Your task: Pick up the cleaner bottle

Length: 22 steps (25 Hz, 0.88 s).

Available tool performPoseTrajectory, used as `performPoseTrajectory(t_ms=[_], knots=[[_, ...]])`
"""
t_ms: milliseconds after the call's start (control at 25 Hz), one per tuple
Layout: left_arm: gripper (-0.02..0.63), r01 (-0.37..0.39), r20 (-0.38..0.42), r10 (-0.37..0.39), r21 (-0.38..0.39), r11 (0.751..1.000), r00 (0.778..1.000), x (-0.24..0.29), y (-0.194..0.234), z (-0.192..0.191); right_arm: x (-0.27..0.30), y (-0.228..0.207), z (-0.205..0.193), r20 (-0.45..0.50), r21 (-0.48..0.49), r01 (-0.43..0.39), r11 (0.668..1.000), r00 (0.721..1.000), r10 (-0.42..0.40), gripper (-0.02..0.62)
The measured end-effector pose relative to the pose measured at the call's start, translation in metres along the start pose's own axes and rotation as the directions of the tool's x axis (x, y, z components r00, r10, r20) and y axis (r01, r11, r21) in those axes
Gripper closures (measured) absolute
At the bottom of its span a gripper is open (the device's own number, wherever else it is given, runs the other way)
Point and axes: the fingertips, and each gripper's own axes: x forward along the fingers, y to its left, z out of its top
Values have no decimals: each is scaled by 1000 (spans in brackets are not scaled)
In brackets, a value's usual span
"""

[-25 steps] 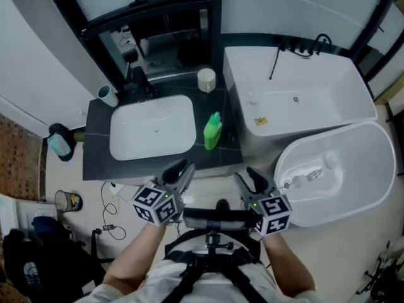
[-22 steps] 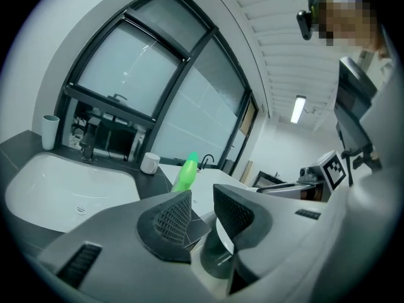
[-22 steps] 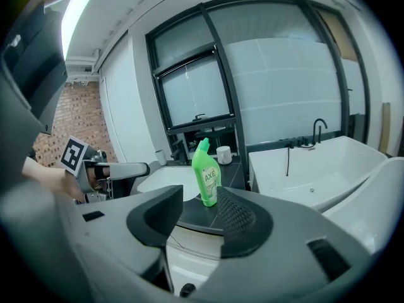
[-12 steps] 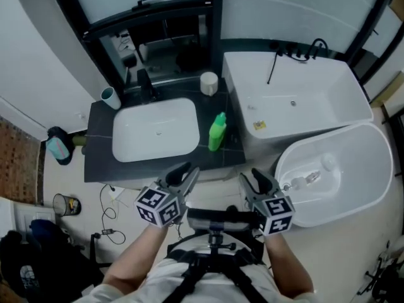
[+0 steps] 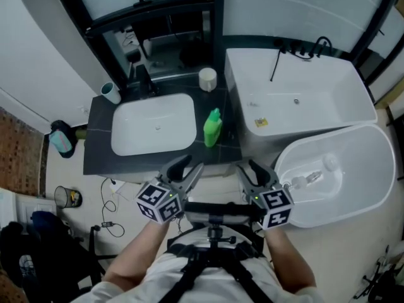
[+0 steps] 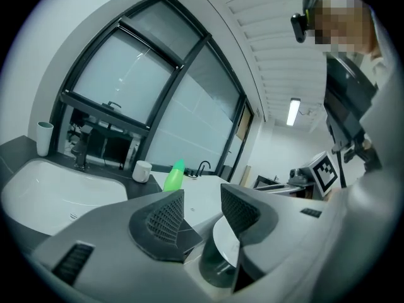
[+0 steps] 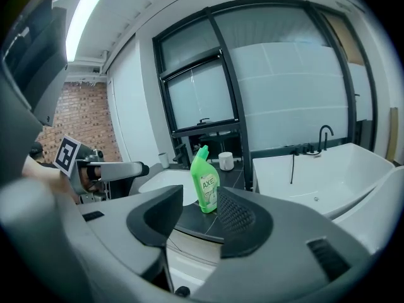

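Note:
The green cleaner bottle stands upright on the dark counter, to the right of the white sink basin. It also shows in the left gripper view as the bottle and in the right gripper view as the bottle, labelled and well beyond the jaws. My left gripper hovers at the counter's front edge, short of the bottle; its jaws have just been opening and nothing is between them. My right gripper is beside it, open and empty.
A white cup and a black faucet stand at the counter's back, a teal-rimmed cup at its left corner. A rectangular white tub and an oval tub fill the right side. A cable and a small bin lie on the floor at left.
The left gripper's jaws have spread apart from shut to open, and it has edged slightly toward the counter. The right gripper has hardly moved.

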Motion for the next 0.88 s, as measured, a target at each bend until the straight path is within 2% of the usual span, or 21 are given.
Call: performPoseTrajectory(t_ms=[440, 880], knots=[[436, -17, 30, 18, -8, 1000, 999, -1, -7, 11, 2, -8, 0, -12, -8, -34, 999, 999, 34, 436], [416, -72, -51, 74, 40, 997, 996, 27, 11, 2, 8, -14, 5, -11, -6, -53, 999, 999, 53, 436]])
